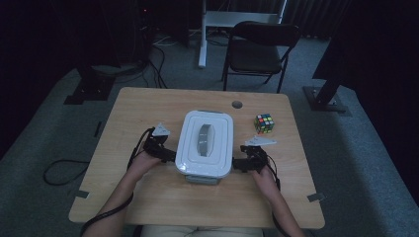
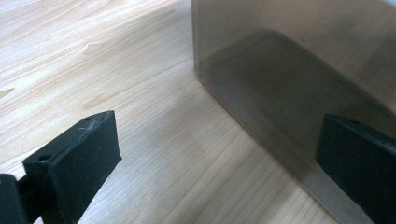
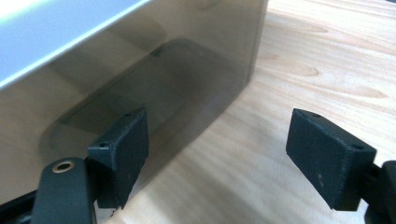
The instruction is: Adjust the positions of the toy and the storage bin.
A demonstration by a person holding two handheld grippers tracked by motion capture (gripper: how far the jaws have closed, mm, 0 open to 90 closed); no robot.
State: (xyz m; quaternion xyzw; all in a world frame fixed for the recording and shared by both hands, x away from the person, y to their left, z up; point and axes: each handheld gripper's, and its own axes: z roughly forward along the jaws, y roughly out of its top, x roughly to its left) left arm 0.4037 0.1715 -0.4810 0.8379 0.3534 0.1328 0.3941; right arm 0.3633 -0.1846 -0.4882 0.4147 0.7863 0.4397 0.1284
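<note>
Lidded box (image 1: 204,143) sits between left gripper (image 1: 165,152) and right gripper (image 1: 239,163) (both agape).

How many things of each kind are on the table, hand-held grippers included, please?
Lidded container: 1
Puzzle cube: 1
Hand-held grippers, left hand-held gripper and right hand-held gripper, both open beside the container: 2
Total: 4

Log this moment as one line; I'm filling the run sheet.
left gripper: open, at box's left side | right gripper: open, at its right side | lidded box: on table | puzzle cube: untouched
</note>
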